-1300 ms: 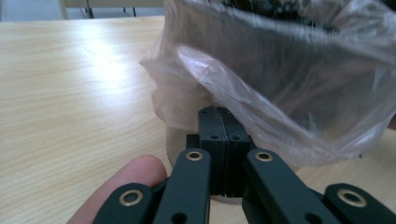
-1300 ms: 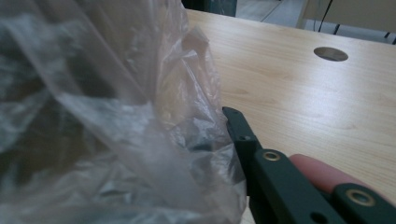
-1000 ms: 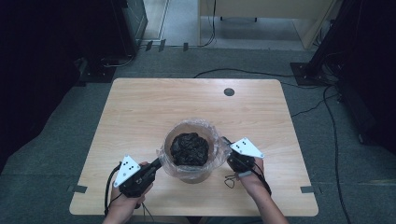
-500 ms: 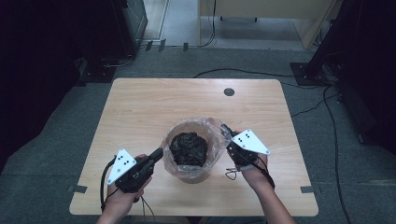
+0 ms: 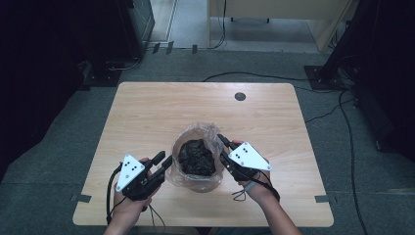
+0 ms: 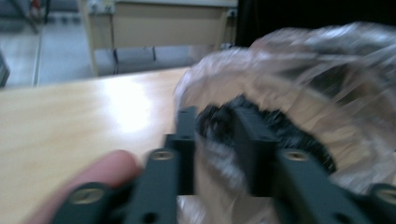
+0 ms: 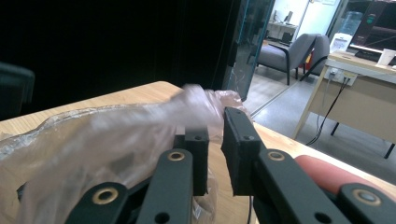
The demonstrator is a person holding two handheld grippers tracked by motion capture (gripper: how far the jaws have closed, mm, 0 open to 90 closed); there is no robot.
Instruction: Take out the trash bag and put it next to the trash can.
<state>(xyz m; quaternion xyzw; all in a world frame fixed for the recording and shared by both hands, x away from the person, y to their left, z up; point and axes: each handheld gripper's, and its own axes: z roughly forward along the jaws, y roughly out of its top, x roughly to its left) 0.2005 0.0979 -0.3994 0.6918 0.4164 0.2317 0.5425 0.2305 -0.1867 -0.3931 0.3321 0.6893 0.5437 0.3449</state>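
Observation:
A clear plastic bag (image 5: 205, 133) with a dark crumpled mass (image 5: 195, 156) inside stands near the table's front middle. My left gripper (image 5: 165, 158) is at the bag's left side. Its jaws have just been opening and now stand apart, with bag film (image 6: 299, 70) blurred between and beyond them in the left gripper view (image 6: 217, 116). My right gripper (image 5: 222, 146) is at the bag's right rim. Its jaws have also just been opening, leaving a narrow gap (image 7: 215, 126). The bag's rim (image 7: 116, 135) lies against the left jaw's tip.
The wooden table (image 5: 147, 112) has a round cable hole (image 5: 240, 96) at the back. Cables (image 5: 342, 112) run over the floor to the right. A desk (image 5: 274, 12) stands beyond the table, and dark equipment (image 5: 58, 73) is on the left.
My right gripper has risen and drawn the bag's right rim upward. The left gripper has turned at the bag's left side, and its jaws now stand apart.

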